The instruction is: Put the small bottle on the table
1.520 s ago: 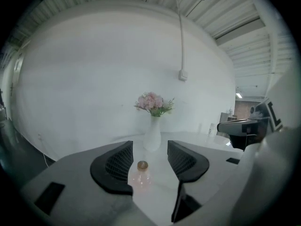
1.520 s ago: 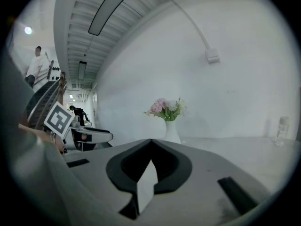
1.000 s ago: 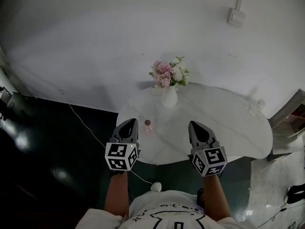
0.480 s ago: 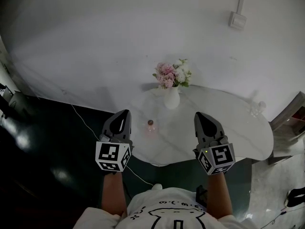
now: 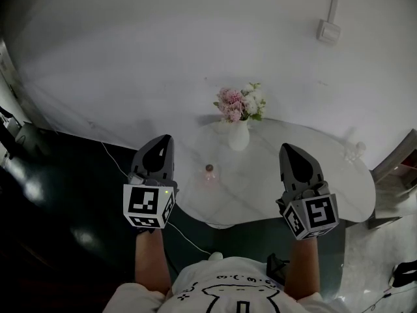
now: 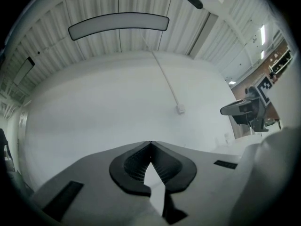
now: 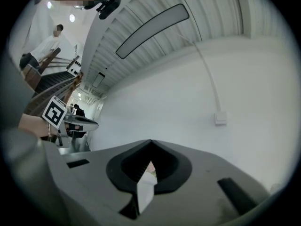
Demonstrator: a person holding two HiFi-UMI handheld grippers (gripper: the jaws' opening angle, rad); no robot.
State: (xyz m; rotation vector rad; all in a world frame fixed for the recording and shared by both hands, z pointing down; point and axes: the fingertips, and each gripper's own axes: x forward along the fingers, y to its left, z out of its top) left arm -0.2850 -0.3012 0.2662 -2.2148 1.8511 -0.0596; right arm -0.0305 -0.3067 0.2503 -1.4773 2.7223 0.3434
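Left gripper (image 5: 159, 143) and right gripper (image 5: 292, 151) jaws closed (both empty); small bottle (image 5: 210, 172) stands on table (image 5: 326, 191).

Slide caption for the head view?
The small bottle stands on the white table near the flower vase; left gripper and right gripper shut, empty.

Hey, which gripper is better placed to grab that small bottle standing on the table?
Left. The left gripper hangs nearer the small bottle; the right gripper is farther off. Both are shut and empty.

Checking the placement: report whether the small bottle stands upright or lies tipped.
Upright: the small bottle stands on the table with its dark cap on top.
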